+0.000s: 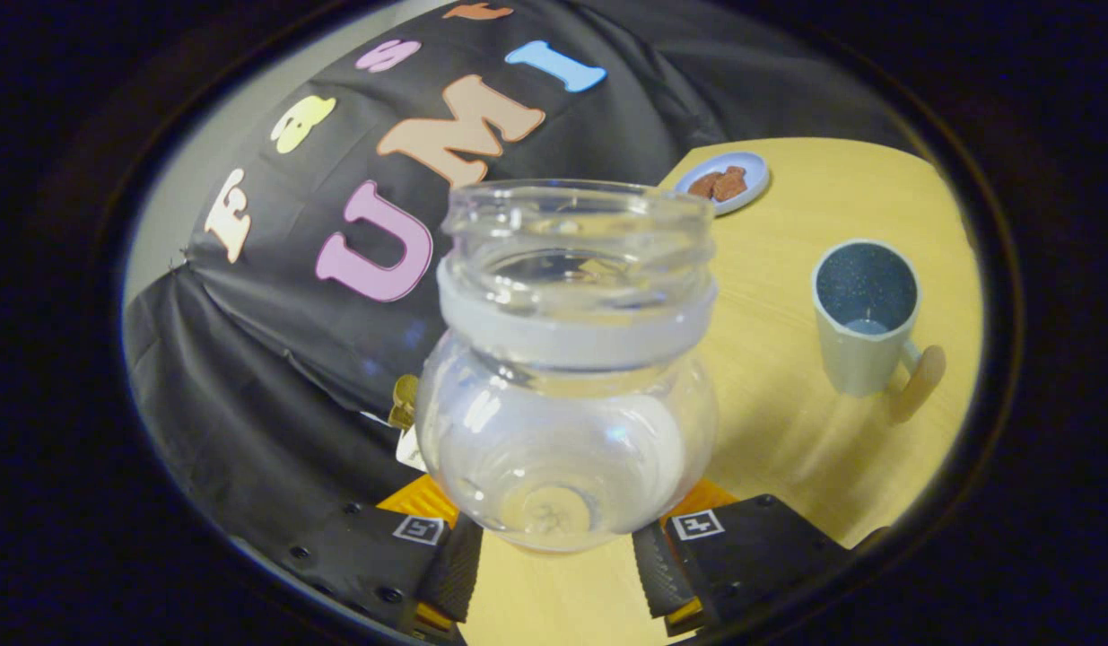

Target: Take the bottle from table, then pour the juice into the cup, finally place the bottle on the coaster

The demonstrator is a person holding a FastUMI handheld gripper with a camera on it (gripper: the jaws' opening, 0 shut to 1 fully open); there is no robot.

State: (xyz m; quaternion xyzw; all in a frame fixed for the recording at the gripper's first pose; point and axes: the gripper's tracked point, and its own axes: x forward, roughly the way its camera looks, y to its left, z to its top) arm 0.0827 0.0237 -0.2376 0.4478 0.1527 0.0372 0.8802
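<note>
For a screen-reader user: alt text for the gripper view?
The gripper holds a clear, uncapped bottle between its two fingers above a yellow table. Beyond it to the right stand a pale mug and a small plate.

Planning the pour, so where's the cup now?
In the gripper view, the cup stands on the table, right of the bottle held between the fingers.

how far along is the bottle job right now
Done: the bottle is off the table, clamped between the gripper fingers, cap off. In hand: carrying it; the cup stands apart, beyond the fingers. Left: the pour, judging by that gap, then the coaster.
</note>
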